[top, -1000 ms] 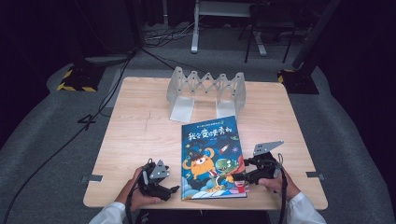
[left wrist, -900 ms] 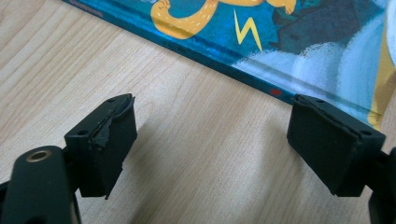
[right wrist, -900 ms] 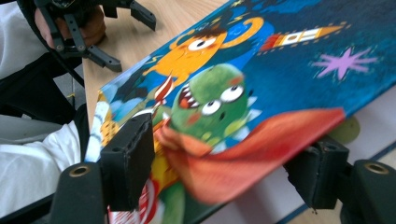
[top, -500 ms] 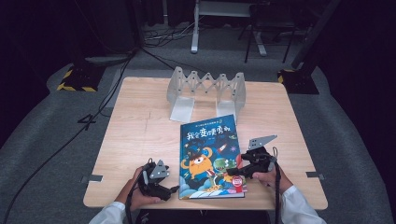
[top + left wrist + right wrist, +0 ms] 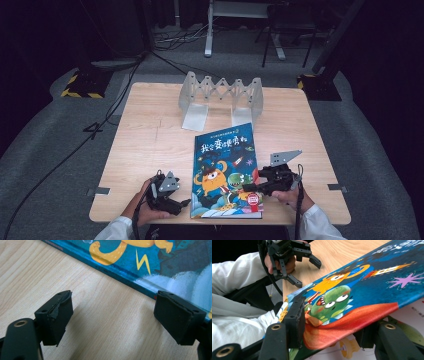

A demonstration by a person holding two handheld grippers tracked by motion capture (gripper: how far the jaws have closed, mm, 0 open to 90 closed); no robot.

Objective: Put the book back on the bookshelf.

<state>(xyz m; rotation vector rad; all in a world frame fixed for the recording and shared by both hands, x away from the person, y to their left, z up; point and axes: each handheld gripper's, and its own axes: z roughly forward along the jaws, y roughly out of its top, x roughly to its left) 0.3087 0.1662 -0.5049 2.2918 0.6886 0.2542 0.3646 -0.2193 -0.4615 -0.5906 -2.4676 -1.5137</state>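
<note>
A picture book (image 5: 225, 165) with a blue cartoon-monster cover lies on the wooden table (image 5: 150, 140). My right gripper (image 5: 250, 187) is at the book's right edge, near its bottom corner. In the right gripper view its jaws (image 5: 332, 332) straddle the raised cover (image 5: 362, 290), one above and one beneath. They have just been closing, and a gap remains. A white inner page (image 5: 412, 312) shows underneath. My left gripper (image 5: 182, 200) rests open on the table beside the book's spine (image 5: 120, 275), with bare wood between its jaws (image 5: 112, 315).
A grey folding zigzag rack (image 5: 220, 95) stands at the table's far side, just beyond the book. The person's white sleeves come in over the near table edge. Black cables trail across the floor at the left.
The right gripper's jaws have narrowed around the book's right edge, and the cover there stands slightly raised. The left gripper has stayed still.
</note>
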